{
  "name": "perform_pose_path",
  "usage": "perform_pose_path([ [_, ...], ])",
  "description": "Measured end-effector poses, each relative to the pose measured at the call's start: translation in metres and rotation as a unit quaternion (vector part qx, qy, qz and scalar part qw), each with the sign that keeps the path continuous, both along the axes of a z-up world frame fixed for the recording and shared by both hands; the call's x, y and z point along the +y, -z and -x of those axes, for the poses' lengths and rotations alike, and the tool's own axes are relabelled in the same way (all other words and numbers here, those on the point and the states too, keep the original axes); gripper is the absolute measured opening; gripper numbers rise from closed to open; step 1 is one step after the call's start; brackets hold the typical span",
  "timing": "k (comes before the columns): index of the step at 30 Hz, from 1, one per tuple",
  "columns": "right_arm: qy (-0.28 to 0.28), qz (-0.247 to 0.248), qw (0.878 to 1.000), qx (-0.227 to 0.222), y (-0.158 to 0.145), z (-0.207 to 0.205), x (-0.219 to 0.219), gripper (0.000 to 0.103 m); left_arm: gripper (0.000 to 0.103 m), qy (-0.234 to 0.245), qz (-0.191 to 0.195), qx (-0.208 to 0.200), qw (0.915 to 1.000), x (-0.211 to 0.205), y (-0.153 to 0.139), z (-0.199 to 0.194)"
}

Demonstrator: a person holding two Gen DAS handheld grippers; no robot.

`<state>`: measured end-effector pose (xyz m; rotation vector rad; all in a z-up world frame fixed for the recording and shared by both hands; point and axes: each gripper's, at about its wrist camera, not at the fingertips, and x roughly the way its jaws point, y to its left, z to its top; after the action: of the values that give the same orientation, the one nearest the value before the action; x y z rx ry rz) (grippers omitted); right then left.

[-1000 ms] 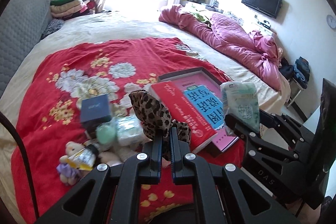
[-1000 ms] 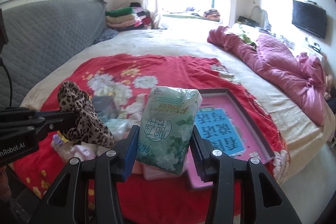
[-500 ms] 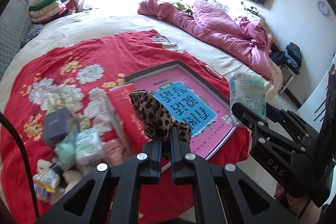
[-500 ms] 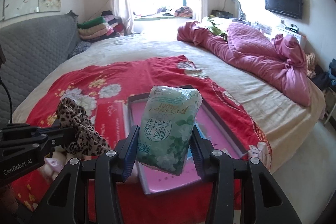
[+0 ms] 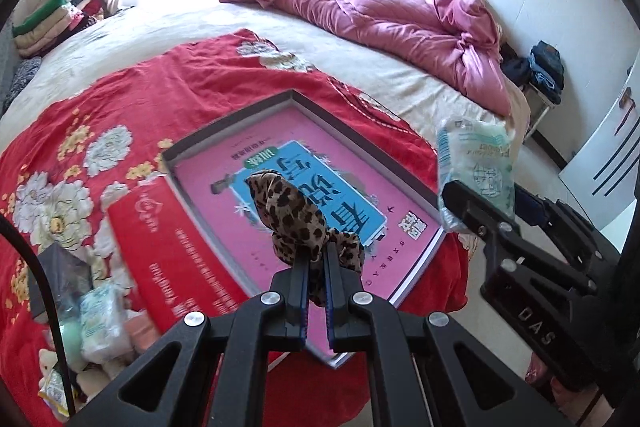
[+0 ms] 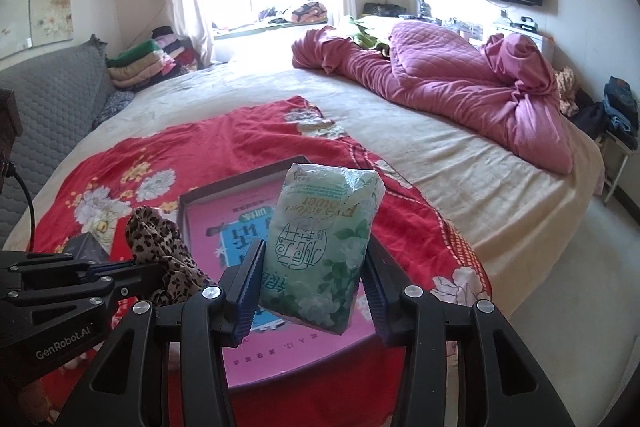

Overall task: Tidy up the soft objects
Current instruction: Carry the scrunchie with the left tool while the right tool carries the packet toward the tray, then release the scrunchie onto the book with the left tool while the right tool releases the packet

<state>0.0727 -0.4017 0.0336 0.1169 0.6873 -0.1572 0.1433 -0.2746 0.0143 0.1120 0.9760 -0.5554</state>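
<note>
Above a red floral blanket [image 6: 248, 147] on the bed, the left claw [image 5: 316, 263] clenches a leopard-print scrunchie [image 5: 292, 215] while the right claw [image 6: 312, 279] grips a green tissue pack [image 6: 324, 247], both held in the air over a shallow pink-lined box [image 5: 224, 135] that holds nothing yet. A pile of small items [image 5: 96, 319], another tissue pack and a plush toy among them, waits at the blanket's left, suggesting the sorting has barely begun.
</note>
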Motion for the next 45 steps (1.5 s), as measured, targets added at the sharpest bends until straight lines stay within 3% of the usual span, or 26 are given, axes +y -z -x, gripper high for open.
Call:
perform_pose_path([
  [13,0.007,-0.014,0.999,0.041,0.037,-0.023,-0.029,0.048,0.006,0.029,-0.045,0.051,0.9973,-0.040,0.043,-0.018],
  [20,0.010,-0.037,0.996,0.080,0.059,-0.040,-0.036,0.048,0.007,0.036,-0.070,0.053,0.9955,-0.046,0.053,-0.024],
  [31,0.007,-0.001,0.991,0.134,0.090,-0.063,-0.028,0.048,0.008,0.041,-0.088,0.065,0.9931,-0.045,0.063,-0.025],
  [43,0.022,0.003,0.991,0.132,0.094,-0.062,-0.033,0.050,0.008,0.046,-0.104,0.078,0.9904,-0.042,0.071,-0.019],
  [45,0.023,-0.001,0.991,0.133,0.093,-0.061,-0.034,0.057,0.008,0.045,-0.107,0.082,0.9898,-0.042,0.073,-0.017],
])
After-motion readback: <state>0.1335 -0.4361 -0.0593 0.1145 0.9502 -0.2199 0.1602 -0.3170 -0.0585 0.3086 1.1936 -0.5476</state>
